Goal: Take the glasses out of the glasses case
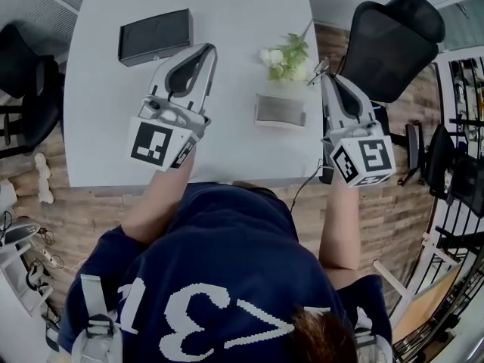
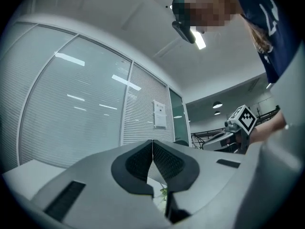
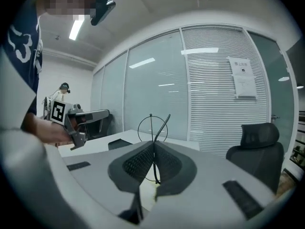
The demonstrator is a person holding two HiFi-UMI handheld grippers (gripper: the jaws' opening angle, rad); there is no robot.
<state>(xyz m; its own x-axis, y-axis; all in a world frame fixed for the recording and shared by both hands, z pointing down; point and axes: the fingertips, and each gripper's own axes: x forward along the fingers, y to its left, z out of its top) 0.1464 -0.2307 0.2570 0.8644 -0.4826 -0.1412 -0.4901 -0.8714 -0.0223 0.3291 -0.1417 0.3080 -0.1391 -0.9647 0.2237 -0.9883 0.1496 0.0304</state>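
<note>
My right gripper point(image 1: 327, 80) point(image 3: 153, 148) is shut on a pair of thin wire-rimmed glasses point(image 3: 151, 126), held up in the air; one round lens and a temple stick out above the jaws. In the head view the glasses point(image 1: 318, 71) show just past the table's right edge. A small grey glasses case point(image 1: 280, 110) lies on the white table point(image 1: 227, 150), left of that gripper. My left gripper point(image 1: 207, 50) point(image 2: 152, 146) hovers over the table's middle, shut with nothing between its pads. Each gripper shows in the other's view: the left gripper point(image 3: 106, 112) and the right gripper point(image 2: 208, 143).
A black box point(image 1: 155, 36) lies at the table's far left. A small bunch of white flowers with green leaves point(image 1: 286, 57) stands behind the grey case. A black office chair point(image 1: 393, 40) is at the table's right, another chair point(image 1: 23, 89) at its left.
</note>
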